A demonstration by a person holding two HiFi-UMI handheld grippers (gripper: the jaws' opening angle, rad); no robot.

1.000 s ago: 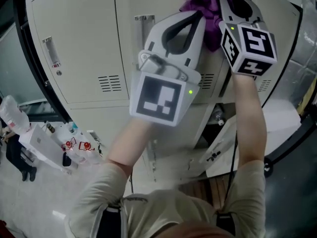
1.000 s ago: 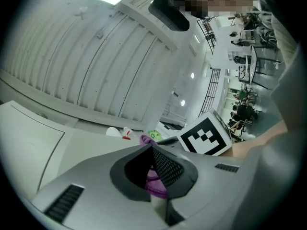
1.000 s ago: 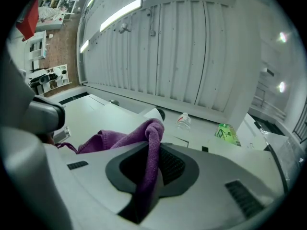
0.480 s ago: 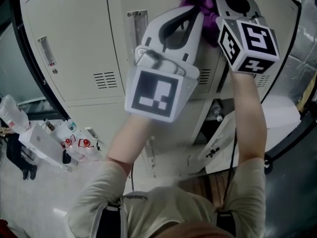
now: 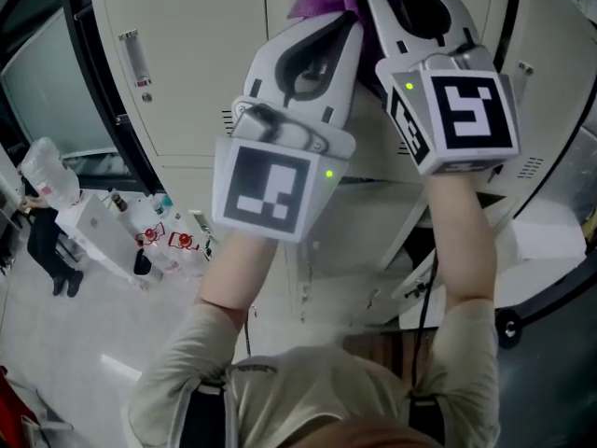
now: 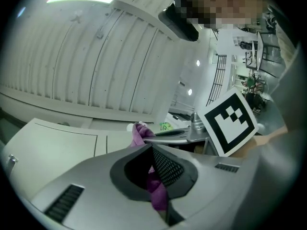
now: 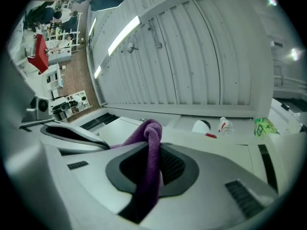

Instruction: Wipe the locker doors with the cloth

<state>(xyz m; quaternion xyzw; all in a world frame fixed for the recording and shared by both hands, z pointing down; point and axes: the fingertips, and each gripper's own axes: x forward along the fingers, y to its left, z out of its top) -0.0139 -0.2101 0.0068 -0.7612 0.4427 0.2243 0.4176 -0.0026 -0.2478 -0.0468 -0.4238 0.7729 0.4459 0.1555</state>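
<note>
Nearest the onlooker, the person's two forearms rose side by side toward twelve o'clock in the head view. The left gripper (image 6: 149, 145) was clenched on a fold of the purple cloth (image 6: 156, 195). The right gripper (image 7: 149, 150) was likewise closed on the cloth, which hung as a limp rope between its jaws. The cloth bunched at twelve o'clock, just past both sets of jaw tips and close to the upper part of the locker doors (image 5: 196, 63). Contact with the metal could not be confirmed.

Handling, as judged: the cloth looked light, soft and compliant. A bunched grip near its middle, as held, should leave a free pad for wiping, though a loose tail might drag.

Room for movement: the pale door faces lay flat and open toward nine o'clock, interrupted by a vertical handle (image 5: 133, 54) at ten o'clock. The door seams and the locker top edge, where small items stood in the gripper views, bounded the stroke. A cart (image 5: 112, 236) stood far off at eight o'clock.
</note>
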